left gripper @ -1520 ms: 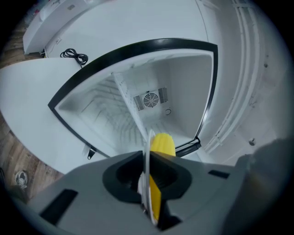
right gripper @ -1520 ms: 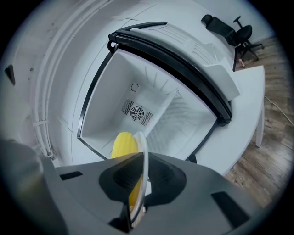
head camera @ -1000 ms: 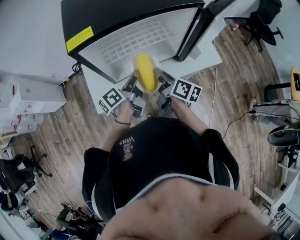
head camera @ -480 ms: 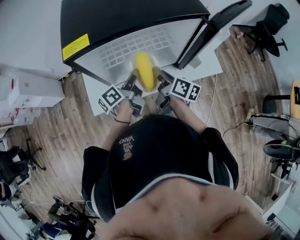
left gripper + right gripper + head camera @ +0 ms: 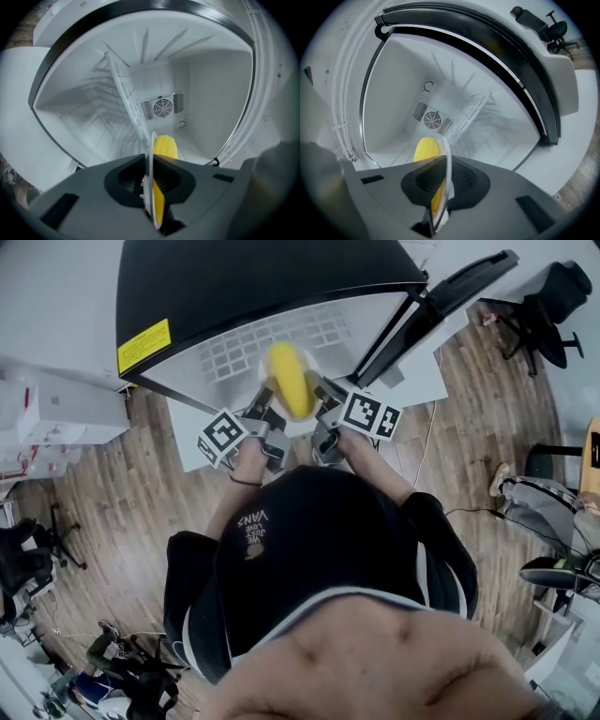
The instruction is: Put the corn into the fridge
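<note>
Found a smooth yellow corn cob (image 5: pixel 291 381) lying on a thin white round plate (image 5: pixel 150 174), carried at the open front of a black-cased fridge (image 5: pixel 253 277) with a white moulded interior. Not resting on any shelf. Cannot tell from above whether past the threshold.

Checked the left gripper (image 5: pixel 265 407): clenched on the plate's rim, with grey jaws pinched against the thin edge from both sides in the left gripper view and the cob (image 5: pixel 165 146) just to the right of that edge. Checked the right gripper (image 5: pixel 323 397): likewise clamped tight, on the opposite side of the plate (image 5: pixel 447 157), with the cob (image 5: pixel 425 150) just to the left of the edge. Noted a black-and-white marker cube (image 5: pixel 225 435) on the left tool and another marker cube (image 5: pixel 370 415) on the right, one either side of the cob.

Observed inside the cabinet a white wire shelf (image 5: pixel 123 91) running back toward the rear wall, and a round fan grille (image 5: pixel 161 108) set in that wall. Recorded a dark fridge door (image 5: pixel 441 301) swung open to the right, a yellow label (image 5: pixel 143 334) on the black top edge, and brown wood-plank flooring (image 5: pixel 112 512) around the unit.
</note>
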`<state>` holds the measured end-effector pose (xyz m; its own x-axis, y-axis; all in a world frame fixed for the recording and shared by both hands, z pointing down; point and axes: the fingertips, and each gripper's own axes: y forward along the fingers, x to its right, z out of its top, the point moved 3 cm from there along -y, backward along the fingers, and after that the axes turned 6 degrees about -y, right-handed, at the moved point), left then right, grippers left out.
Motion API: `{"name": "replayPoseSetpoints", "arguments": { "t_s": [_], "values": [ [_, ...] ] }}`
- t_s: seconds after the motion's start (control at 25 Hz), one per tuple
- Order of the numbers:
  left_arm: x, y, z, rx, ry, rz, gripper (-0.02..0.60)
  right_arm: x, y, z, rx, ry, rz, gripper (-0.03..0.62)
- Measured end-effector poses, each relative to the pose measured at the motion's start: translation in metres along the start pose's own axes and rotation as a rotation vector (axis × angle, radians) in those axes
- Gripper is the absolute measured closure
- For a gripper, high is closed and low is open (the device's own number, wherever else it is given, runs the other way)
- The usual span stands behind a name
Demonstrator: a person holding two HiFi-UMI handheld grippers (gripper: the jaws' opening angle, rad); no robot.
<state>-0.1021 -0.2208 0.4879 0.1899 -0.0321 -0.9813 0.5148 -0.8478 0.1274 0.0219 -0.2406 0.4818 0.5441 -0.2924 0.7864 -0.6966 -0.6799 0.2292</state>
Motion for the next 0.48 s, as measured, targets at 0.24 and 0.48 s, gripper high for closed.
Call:
{"name": "replayPoseSetpoints", "arguments": {
  "t_s": [0.24,0.48],
  "values": [
    [-0.005,0.002,0.006,0.048,-0.048,0.014,0.54,0.002,0.013,0.004,-0.031,-0.005,0.01,0.568],
    [-0.005,0.005,0.011,0.101,-0.103,0.011,0.54,0.002,0.023,0.011,-0.043,-0.011,0.026,0.568]
  ]
}}
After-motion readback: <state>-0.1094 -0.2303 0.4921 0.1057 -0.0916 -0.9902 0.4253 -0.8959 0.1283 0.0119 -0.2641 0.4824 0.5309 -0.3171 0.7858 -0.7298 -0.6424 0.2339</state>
